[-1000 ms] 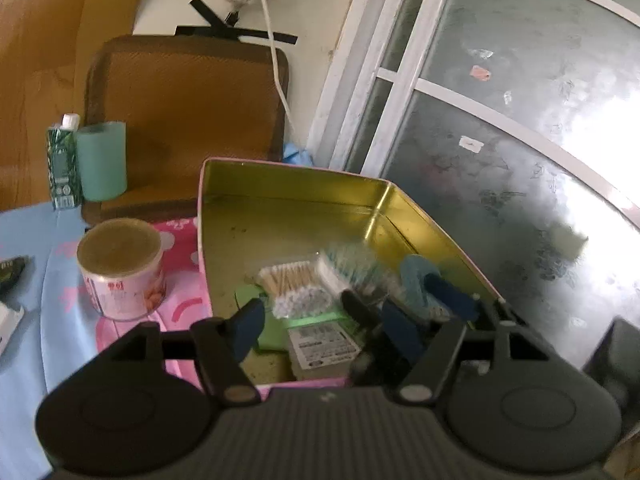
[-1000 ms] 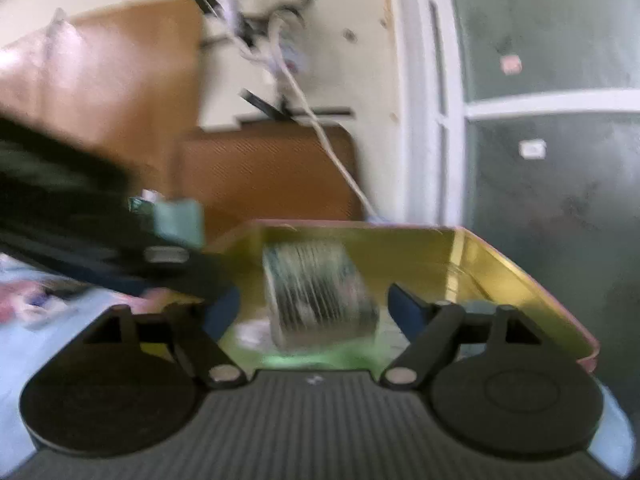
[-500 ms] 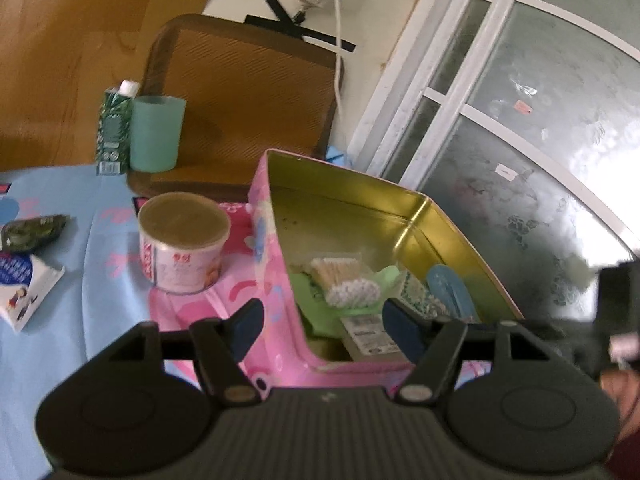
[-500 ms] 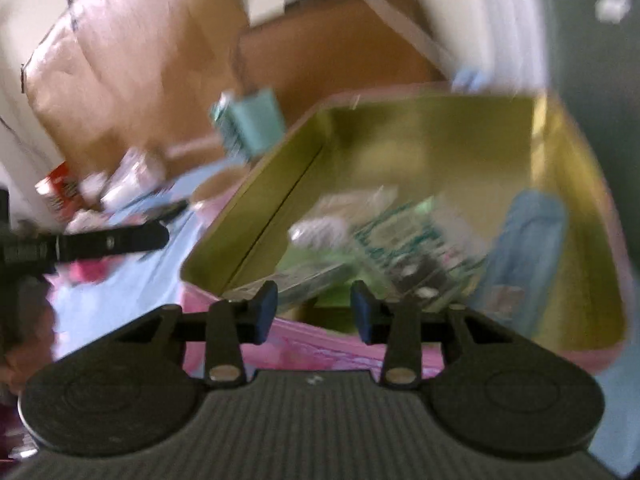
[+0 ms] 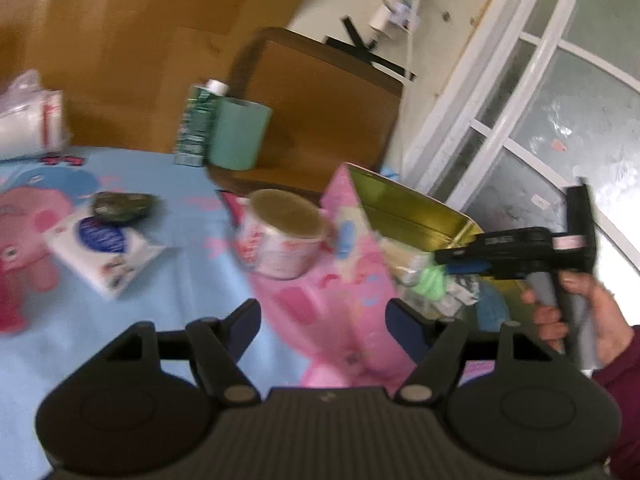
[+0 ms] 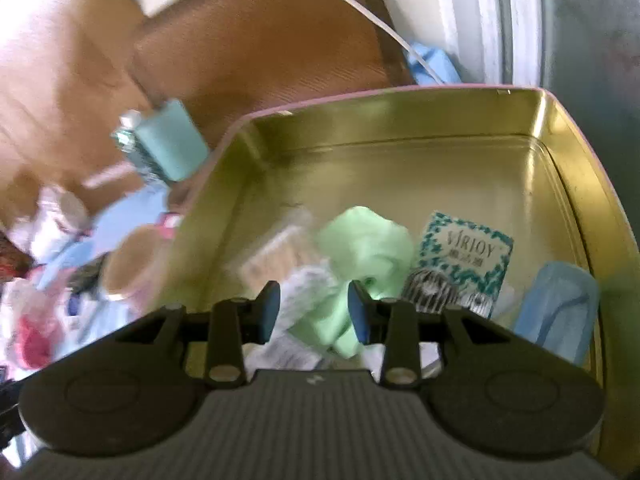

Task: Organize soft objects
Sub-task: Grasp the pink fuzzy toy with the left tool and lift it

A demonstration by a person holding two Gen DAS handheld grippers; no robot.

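Right gripper (image 6: 314,312) fingers (image 6: 268,312) half-parted above green cloth (image 6: 368,256) in gold tin (image 6: 400,120).

Tin (image 6: 576,184): shiny gold metal inside, glossy pink print outside. Green cloth (image 6: 368,248) soft, matt, crumpled. Tissue pack (image 6: 466,256) in glossy plastic wrap. Tablecloth (image 5: 168,280) matt blue fabric w/ pink print. Chair back (image 5: 320,108) looks like brown woven mesh. Gripper bodies matt black plastic, ribbed.
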